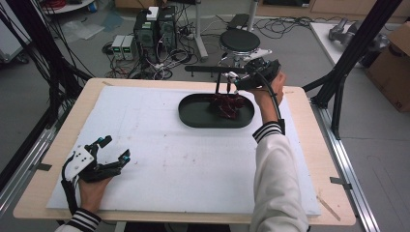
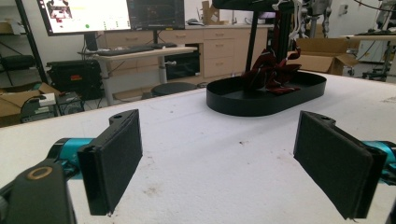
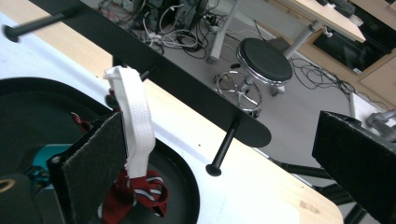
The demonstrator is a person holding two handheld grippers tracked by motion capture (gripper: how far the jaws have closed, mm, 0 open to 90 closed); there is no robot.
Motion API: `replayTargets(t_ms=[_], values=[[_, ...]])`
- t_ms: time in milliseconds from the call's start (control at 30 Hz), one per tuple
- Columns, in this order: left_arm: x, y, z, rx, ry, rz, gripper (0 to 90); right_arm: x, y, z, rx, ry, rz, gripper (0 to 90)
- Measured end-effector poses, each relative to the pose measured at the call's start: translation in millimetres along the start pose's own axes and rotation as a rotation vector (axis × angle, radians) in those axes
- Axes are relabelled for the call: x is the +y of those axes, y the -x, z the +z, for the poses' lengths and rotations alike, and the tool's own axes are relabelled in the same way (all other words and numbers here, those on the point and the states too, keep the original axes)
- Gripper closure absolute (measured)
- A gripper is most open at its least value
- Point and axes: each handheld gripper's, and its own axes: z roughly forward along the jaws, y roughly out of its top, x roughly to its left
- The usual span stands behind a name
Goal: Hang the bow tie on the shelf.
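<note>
We take the black oval tray as our landmark; it sits on the white surface, toward its far edge. In the tray's right half lies a crumpled dark red cloth with striped trim. The right tongs hang directly above that cloth, at the tray's far right rim, released and spread wide with nothing pressed between the pads. In the right gripper view a white strap hangs down beside the left pad, its lower end reaching the red cloth in the tray below; we cannot tell whether it touches the pad. The left tongs rest well apart from the tray, near the surface's left corner on our side, likewise released and holding nothing.
</note>
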Motion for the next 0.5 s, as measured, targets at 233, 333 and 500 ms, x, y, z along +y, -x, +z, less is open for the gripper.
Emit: replayTargets(t_ms=[233,333,500], values=[[0.0,0.2,0.0,0.001,0.0,0.003,15.7,-6.7,-2.0,-15.1,0.049,0.06,0.019,2.5],[0.0,0.3,0.2,0.001,-0.003,0.0,15.7,-11.9,-3.6,-23.1,0.075,0.08,0.035,2.5],[0.2,0.6,0.5,-0.001,-0.008,0.004,15.7,-22.0,-9.0,-44.8,0.115,0.137,0.066,2.5]])
